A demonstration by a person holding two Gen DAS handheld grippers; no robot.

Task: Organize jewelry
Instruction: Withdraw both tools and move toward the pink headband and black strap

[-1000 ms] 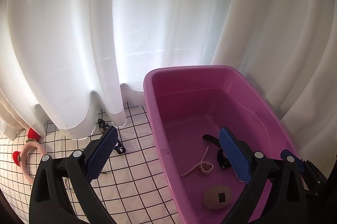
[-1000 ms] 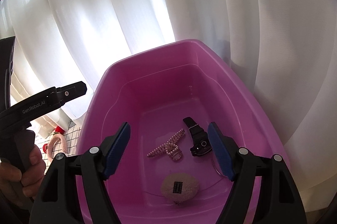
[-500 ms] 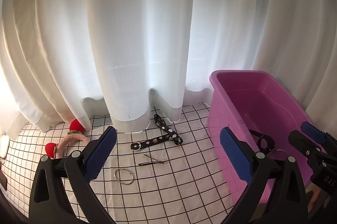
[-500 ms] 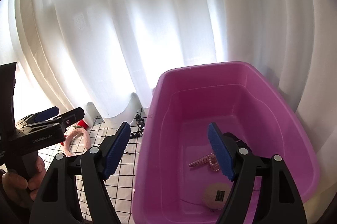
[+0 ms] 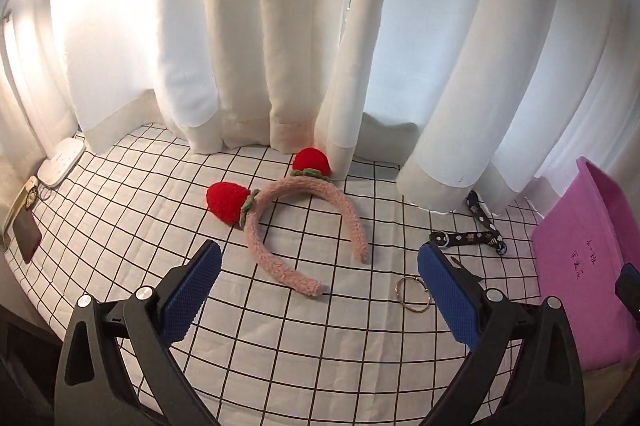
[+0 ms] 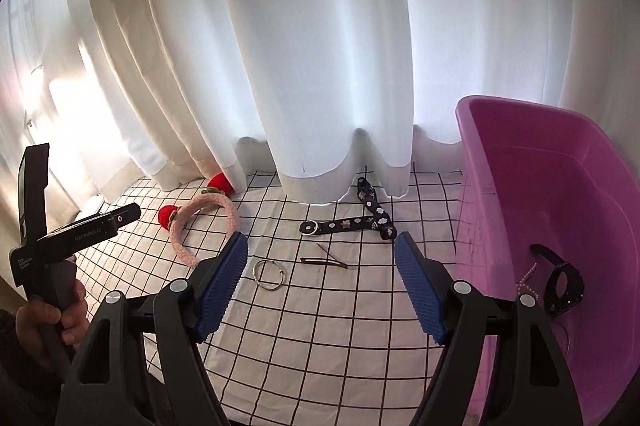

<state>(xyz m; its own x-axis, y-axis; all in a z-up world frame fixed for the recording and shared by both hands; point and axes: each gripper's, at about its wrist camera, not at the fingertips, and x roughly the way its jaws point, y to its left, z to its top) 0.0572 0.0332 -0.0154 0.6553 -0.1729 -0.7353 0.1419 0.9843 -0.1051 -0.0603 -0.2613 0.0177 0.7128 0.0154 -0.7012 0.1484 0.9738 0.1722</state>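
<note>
Presently, fetch step: both tools, left [image 5: 316, 290] and right [image 6: 320, 282], wide and empty over the gridded bench [image 6: 320, 326]; headband [image 5: 296, 226], ring [image 6: 269, 276], hairpin [image 6: 325, 261], collar [image 6: 348, 224] lie left of the pink bin [image 6: 560, 153]; next, close on one item.

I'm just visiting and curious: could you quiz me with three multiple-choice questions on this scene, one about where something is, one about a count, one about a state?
1. Where does the metal ring lie?
A. in the pink tub
B. on the checked cloth
C. on the headband

2. How many red strawberries does the headband carry?
A. one
B. two
C. three

3. How is the right gripper?
A. open, empty
B. shut on the ring
C. shut on a strap

Answers: 1 B, it rests on the checked cloth, outside the pink tub. 2 B, two show. 3 A, nothing is between its pads.
</note>
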